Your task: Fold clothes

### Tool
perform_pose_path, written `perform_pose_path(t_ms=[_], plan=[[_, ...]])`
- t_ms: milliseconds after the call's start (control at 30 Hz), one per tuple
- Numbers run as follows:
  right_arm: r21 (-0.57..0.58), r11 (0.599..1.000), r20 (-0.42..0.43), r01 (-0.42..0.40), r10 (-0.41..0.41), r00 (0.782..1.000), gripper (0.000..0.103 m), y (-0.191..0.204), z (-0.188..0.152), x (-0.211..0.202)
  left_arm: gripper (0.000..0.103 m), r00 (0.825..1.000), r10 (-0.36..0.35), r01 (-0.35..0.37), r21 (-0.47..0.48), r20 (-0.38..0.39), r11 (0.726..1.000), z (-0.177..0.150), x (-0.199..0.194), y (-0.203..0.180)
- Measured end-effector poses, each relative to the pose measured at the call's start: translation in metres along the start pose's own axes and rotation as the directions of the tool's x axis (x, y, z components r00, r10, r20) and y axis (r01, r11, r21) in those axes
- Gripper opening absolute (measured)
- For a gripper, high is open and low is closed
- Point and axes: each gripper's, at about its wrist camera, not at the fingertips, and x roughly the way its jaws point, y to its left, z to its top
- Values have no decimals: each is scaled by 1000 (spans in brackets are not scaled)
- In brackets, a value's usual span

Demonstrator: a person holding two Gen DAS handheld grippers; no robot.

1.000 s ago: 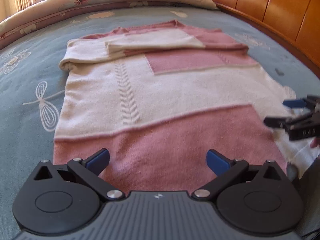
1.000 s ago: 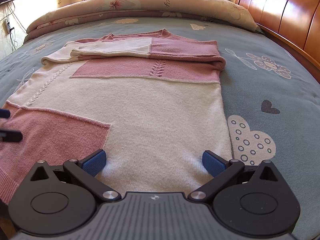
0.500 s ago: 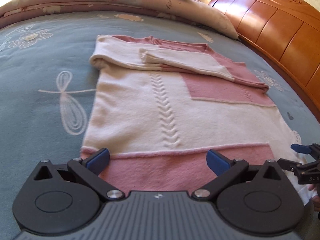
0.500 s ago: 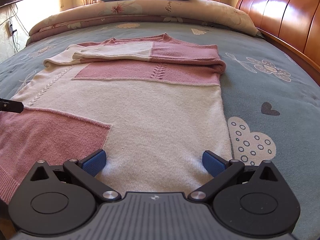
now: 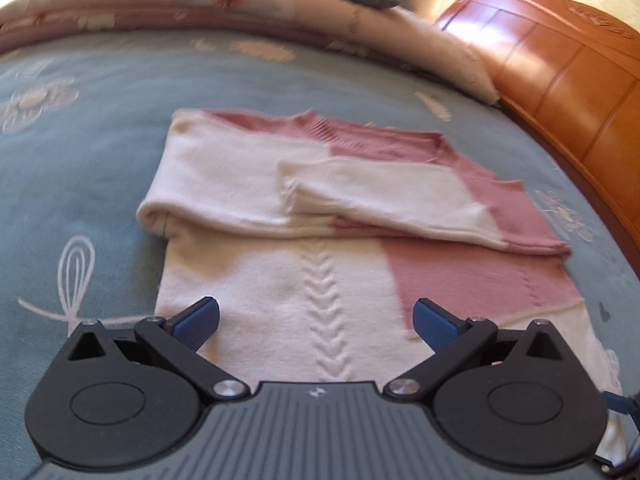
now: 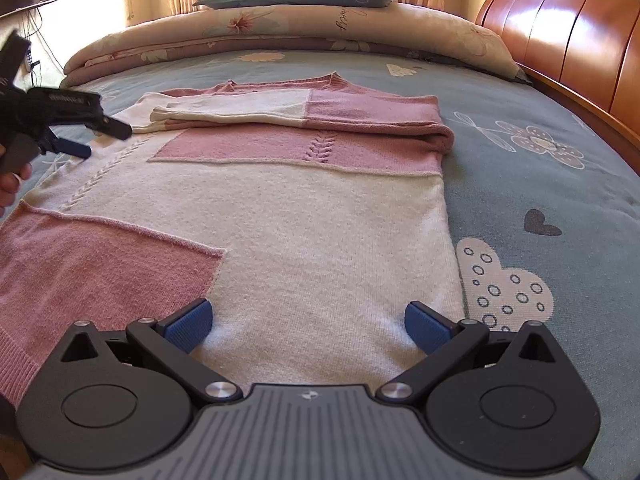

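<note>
Both grippers, left (image 5: 316, 318) and right (image 6: 308, 320), are held wide open, empty; the sweater (image 6: 320, 216) hem beneath the fingers should be pinched evenly at both corners.

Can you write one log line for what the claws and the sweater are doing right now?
left claw: open, over sweater | right claw: open, at hem | sweater: flat on bed, sleeves folded in

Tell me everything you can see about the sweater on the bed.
The sweater is a soft knit in blocks of pink and cream, with a raised braid pattern running down the cream part and another on a pink block. It lies flat on the blue patterned bedspread, ribbed pink collar toward the pillows. Both sleeves are folded across the chest. The ribbed pink hem sits nearest the camera. Both tongs are open and neither grips it.
</note>
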Motion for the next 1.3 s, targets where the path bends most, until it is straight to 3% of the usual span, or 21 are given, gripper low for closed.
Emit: perform_pose_path(t_ms=[267,367,467,600,700,800,933,967,1067,1200,1300], plan=[[-14,1000,-12,-15,15,1000,103,-1,3,-1,102,995,88,-93,111,49,989,-4,-28,-1],[9,999,-40,-48,48,998,103,-7,10,-8,102,996,46,-62,211,79,976,-12,-51,-20],[45,995,-26,-93,94,995,103,-16,20,-23,102,998,-20,-5,365,64,931,-29,-71,-51],[-55,993,-2,-105,105,994,103,-15,39,-48,102,996,-95,81,518,1,852,-56,-93,-90],[-193,975,6,-105,108,994,103,-6,55,-65,102,991,-129,117,625,-27,772,-77,-112,-115],[-358,931,27,-76,92,995,103,7,65,-76,102,990,-140,89,770,0,631,-105,-133,-136],[-528,848,24,-36,57,998,103,25,66,-72,102,992,-128,33,928,16,372,-151,-145,-154],[-540,840,6,-52,66,998,103,28,65,-68,102,993,-121,34,942,7,332,-160,-145,-156],[-518,846,-48,-128,120,992,103,37,54,-58,102,993,-112,60,958,-29,282,-183,-146,-158],[-424,881,-86,-208,190,978,103,45,36,-50,102,998,-65,42,961,-26,272,-203,-138,-156],[-392,894,-89,-216,197,976,103,51,25,-52,100,1000,-26,7,967,0,256,-213,-130,-154]])
